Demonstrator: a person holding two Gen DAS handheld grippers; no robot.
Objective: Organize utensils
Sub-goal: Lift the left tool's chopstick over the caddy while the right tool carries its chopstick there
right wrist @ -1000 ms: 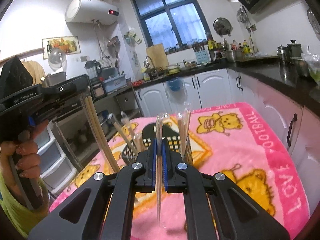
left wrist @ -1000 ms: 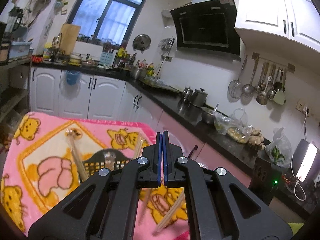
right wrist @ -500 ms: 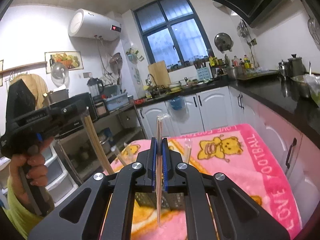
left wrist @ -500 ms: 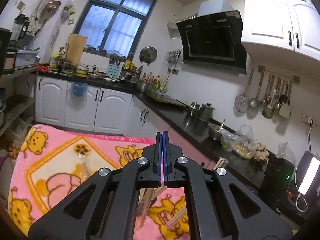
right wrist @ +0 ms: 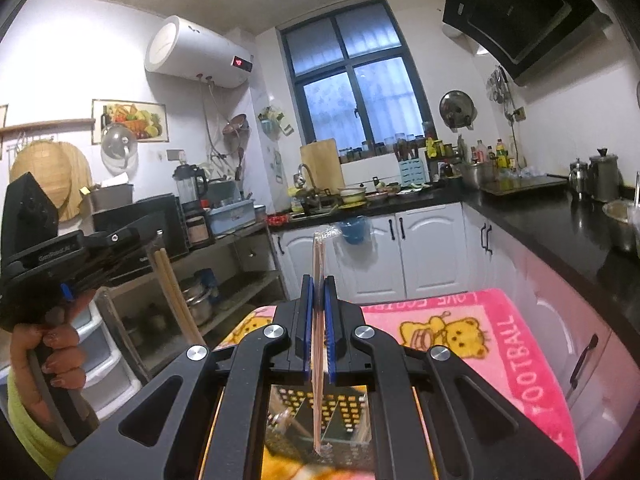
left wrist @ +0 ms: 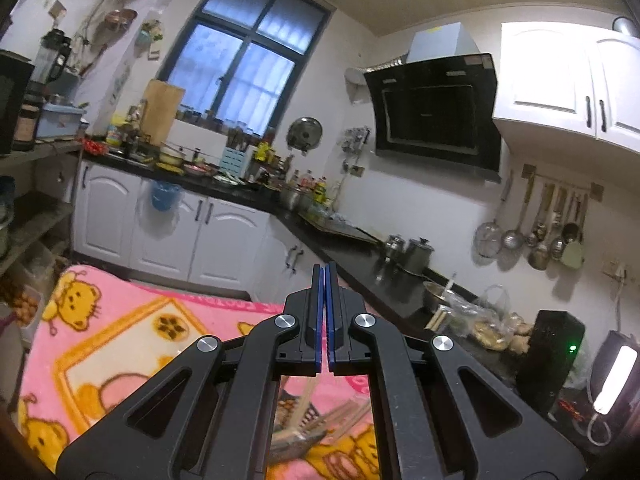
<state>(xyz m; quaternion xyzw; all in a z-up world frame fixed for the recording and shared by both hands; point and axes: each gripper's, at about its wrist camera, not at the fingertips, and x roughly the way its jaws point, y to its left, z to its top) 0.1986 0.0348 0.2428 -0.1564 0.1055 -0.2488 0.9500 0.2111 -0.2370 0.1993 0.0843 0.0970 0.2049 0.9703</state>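
My right gripper (right wrist: 316, 280) is shut on a thin pair of pinkish sticks in a clear sleeve (right wrist: 319, 256). They stand upright, and their lower end hangs just above a black perforated basket (right wrist: 348, 404) on the pink bear blanket (right wrist: 492, 336). My left gripper (left wrist: 324, 270) is shut. In the right wrist view it (right wrist: 136, 240) is held up at the left by a hand (right wrist: 60, 344), and a pair of wooden chopsticks (right wrist: 176, 300) slants down from its fingers. Through the left gripper's frame I see those chopsticks (left wrist: 306, 396) above more sticks lying in the basket (left wrist: 296, 440).
The blanket-covered table is flanked by a black counter (right wrist: 560, 220) with kettles on the right and open shelves (right wrist: 240, 280) with pots on the left. White cabinets (left wrist: 168, 224) and a window stand at the far side. Ladles (left wrist: 552, 232) hang on the wall.
Both grippers have risen, so the basket and blanket have sunk lower in each view. The wrapped sticks and the wooden chopsticks went up with them.
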